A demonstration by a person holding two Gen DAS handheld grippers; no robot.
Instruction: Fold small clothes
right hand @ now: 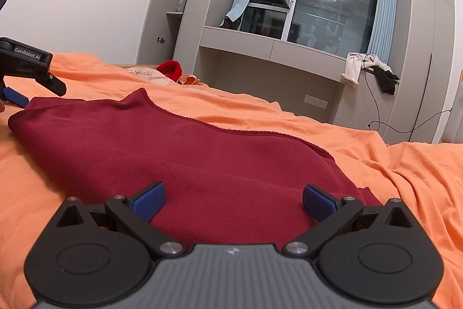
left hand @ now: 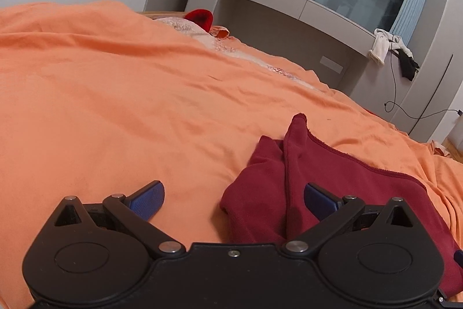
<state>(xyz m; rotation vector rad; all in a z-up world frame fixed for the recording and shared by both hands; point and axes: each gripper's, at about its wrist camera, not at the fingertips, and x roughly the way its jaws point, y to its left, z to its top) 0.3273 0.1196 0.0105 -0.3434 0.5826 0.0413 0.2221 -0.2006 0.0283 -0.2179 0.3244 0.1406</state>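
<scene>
Left claw [left hand: 233, 200]: jaws spread wide, gripping nothing. Its right blue finger [left hand: 318, 200] sits over the near left end of the dark red garment [left hand: 332, 178]; its left finger is over bare orange bedsheet [left hand: 115, 94].

Right claw [right hand: 233, 200]: jaws likewise spread, nothing gripped, low over the garment's near right part, both fingers above red cloth.

Garment lies spread on the bed. Long axis runs across in front of the right claw, from the left claw's side to the right. Raw stitched edge [right hand: 231, 131] on the far side. At its left end a bunched, folded flap points away toward the head of the bed.

Beyond: bright red item [right hand: 171, 68] at the far end of the bed. Wall shelves [right hand: 176, 13] behind hold a pale bundle, too small to tell. White and black cloths [right hand: 367, 68] hang off the window ledge.
</scene>
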